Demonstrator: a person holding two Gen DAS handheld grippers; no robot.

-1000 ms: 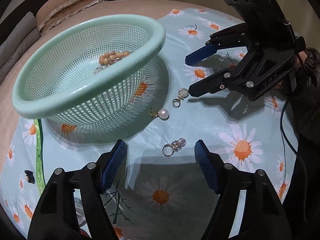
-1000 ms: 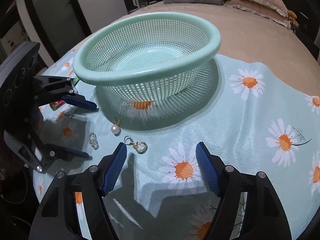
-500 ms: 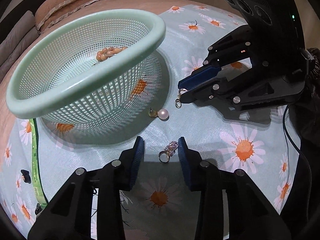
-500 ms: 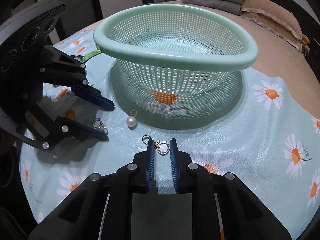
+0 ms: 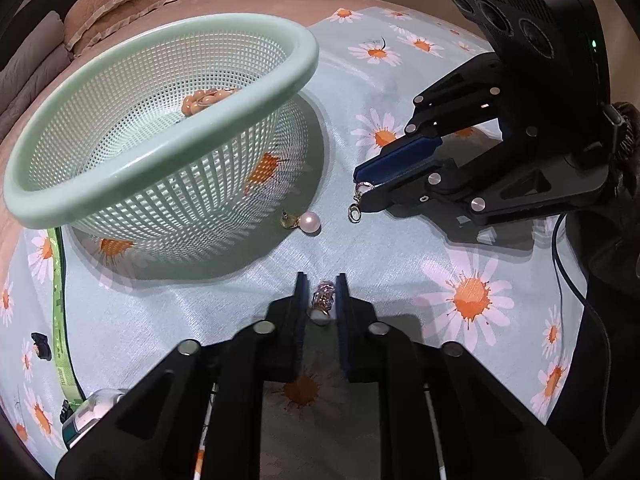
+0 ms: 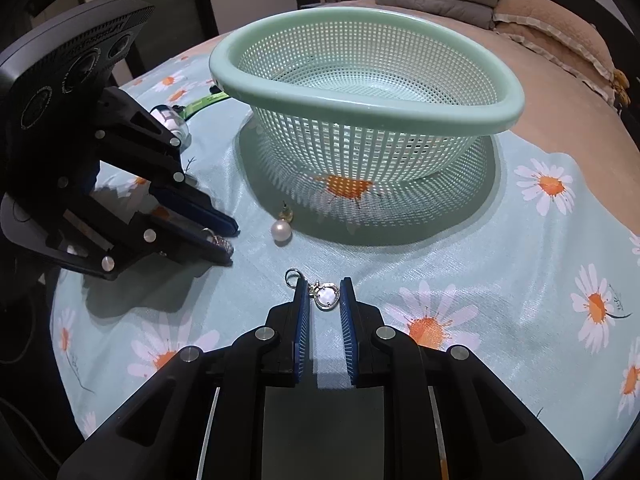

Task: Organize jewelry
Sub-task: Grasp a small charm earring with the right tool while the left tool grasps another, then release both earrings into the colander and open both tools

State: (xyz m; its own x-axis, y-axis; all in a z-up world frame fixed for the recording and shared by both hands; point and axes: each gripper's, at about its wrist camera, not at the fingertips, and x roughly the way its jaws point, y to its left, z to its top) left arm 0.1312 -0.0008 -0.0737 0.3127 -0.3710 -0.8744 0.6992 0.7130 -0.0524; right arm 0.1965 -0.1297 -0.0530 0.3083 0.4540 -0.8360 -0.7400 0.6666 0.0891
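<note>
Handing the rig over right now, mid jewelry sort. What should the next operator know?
Left claw: closing on the crystal ring, which sits between its pads on the cloth.
Right claw: shut on the silver pendant, low over the cloth.
Basket: stands beyond both claws; the orange bead bracelet is already inside.
Pearl earring: loose on the cloth beside the basket's base.
To do: drop ring and pendant into the basket, then probably fetch the earring.

Pearl earring lies on the cloth beside the green mesh basket holding orange beads.
</note>
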